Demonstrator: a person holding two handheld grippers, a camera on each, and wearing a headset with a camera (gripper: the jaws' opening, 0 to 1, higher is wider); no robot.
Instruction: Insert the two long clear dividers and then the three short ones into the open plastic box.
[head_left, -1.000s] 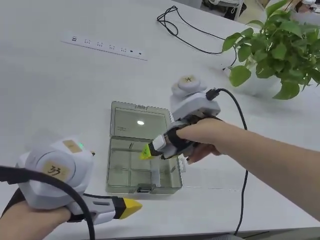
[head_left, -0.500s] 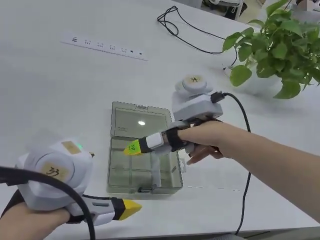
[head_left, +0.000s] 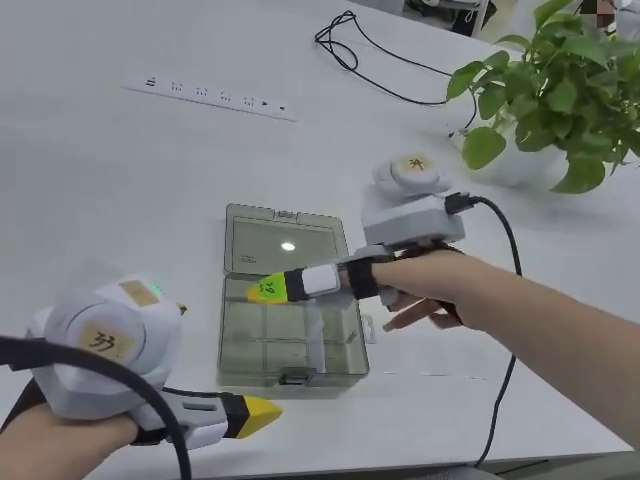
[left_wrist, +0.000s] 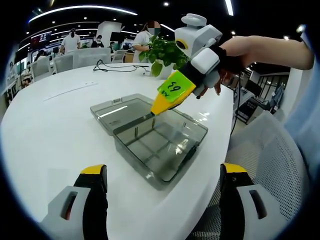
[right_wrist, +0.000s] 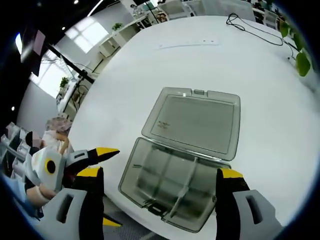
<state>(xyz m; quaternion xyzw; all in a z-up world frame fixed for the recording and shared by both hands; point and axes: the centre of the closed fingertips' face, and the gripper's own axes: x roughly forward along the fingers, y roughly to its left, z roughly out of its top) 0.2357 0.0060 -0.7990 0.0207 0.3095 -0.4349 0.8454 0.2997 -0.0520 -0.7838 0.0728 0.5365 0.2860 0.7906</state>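
The open clear plastic box (head_left: 292, 377) lies on the white table, its lid (head_left: 284, 244) folded flat behind it. Clear dividers (head_left: 314, 346) stand inside and split it into compartments; I cannot tell how many. My right gripper (head_left: 264, 291) hovers over the box's back left corner near the hinge, pointing left. Its own view looks down on the box (right_wrist: 131, 171) and the lid (right_wrist: 196, 119), with the right gripper (right_wrist: 160, 173) open and nothing between its fingers. My left gripper (head_left: 258, 414) rests low in front of the box. The left gripper (left_wrist: 162, 169) is open and empty, facing the box (left_wrist: 134, 154) and the right gripper (left_wrist: 168, 94).
A white power strip (head_left: 210, 92) lies at the far left, and a black cable (head_left: 392, 72) loops at the back. A potted green plant (head_left: 560, 90) stands at the right rear. The table's front edge runs just below the left gripper.
My right gripper has lifted out of the box's right half and swung left, now level above the hinge edge. The left gripper has stayed put.
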